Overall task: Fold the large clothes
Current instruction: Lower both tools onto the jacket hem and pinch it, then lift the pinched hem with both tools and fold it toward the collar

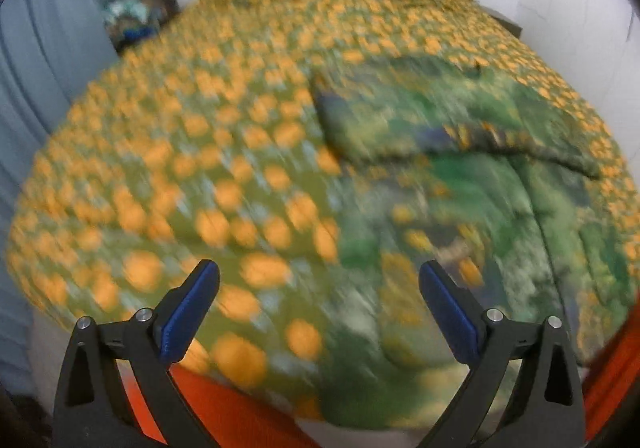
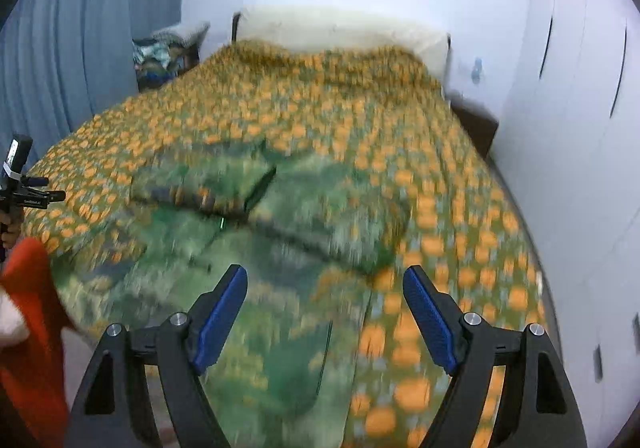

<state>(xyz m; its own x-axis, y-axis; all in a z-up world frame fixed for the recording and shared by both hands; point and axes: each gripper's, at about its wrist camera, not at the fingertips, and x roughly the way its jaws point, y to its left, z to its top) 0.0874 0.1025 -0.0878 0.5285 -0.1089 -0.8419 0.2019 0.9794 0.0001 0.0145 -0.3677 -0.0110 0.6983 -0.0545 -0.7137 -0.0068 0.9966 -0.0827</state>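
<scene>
A green patterned garment [image 1: 460, 151] is seen lying partly folded on the orange-dotted bedspread [image 1: 180, 175], w/ one folded-over edge running across its middle and its near hem draped over the bed's front edge; pics are blurred, so finer seams can't be made out. The left gripper [image 1: 319, 308] and right gripper [image 2: 325, 306] are both held above the near part of the bed, fingers spread wide w/ nothing between them. Bare bedspread is left open to the garment's left and far side up to the pillows [image 2: 340, 27], while the wardrobe [image 2: 580, 127] is set close along the right edge and curtain [image 1: 48, 47] at the left.
</scene>
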